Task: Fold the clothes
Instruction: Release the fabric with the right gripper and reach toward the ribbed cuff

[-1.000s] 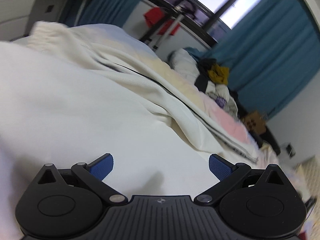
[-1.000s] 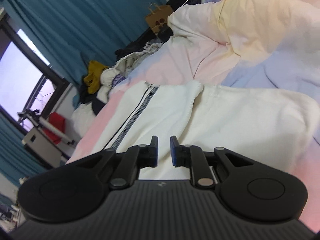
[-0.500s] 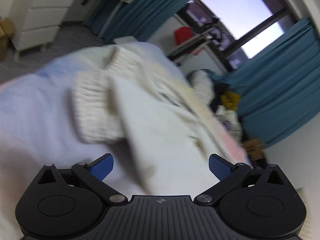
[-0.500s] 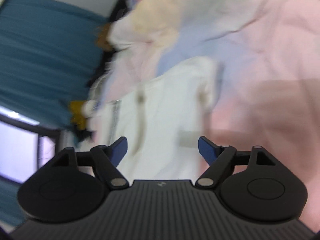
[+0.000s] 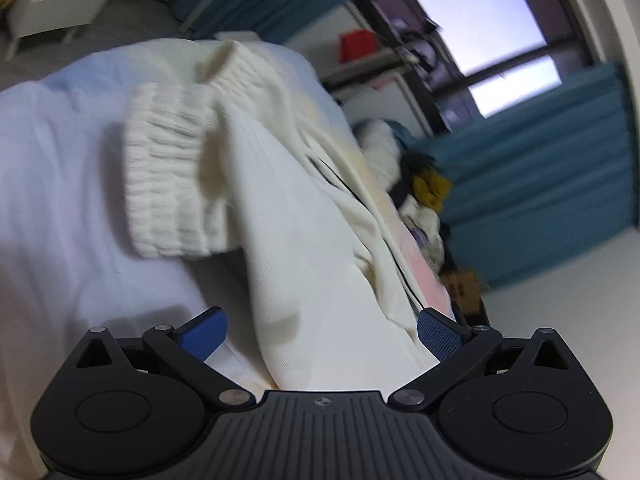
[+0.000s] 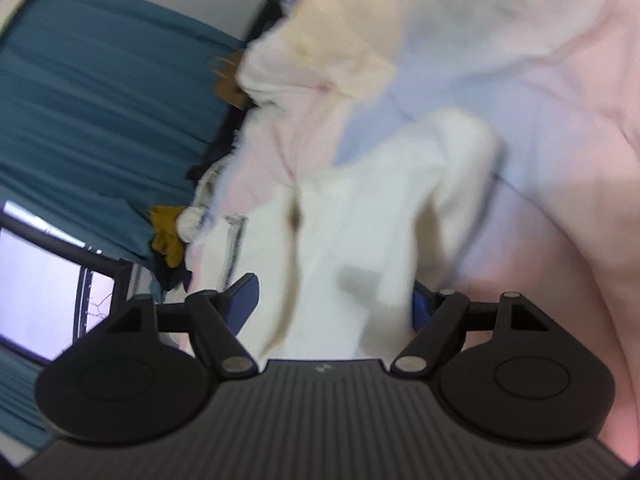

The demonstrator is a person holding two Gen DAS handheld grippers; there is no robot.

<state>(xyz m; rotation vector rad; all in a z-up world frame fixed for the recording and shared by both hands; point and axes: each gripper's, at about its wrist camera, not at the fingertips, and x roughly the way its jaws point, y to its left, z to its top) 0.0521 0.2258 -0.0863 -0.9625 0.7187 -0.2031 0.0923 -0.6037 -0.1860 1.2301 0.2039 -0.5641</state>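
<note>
A cream white zip jacket point(image 5: 304, 216) lies on the pastel bedsheet point(image 5: 60, 168). Its ribbed cuff point(image 5: 168, 176) lies folded over at the upper left in the left wrist view. My left gripper point(image 5: 320, 336) is open, with the jacket's cloth running between its spread blue pads. In the right wrist view the same jacket point(image 6: 360, 232) lies ahead, blurred. My right gripper point(image 6: 332, 300) is open over it, and the cloth hides part of its right pad.
A pile of other clothes, one mustard yellow point(image 5: 430, 186), lies at the bed's far end, also in the right wrist view point(image 6: 166, 236). Teal curtains point(image 5: 540, 140) and a window point(image 5: 472, 20) stand behind. A rumpled pastel duvet point(image 6: 500, 40) lies beyond the jacket.
My right gripper went from shut to open and let go of the jacket. Both grippers swung to new angles over it; the left stayed open, and the ribbed cuff came into its view.
</note>
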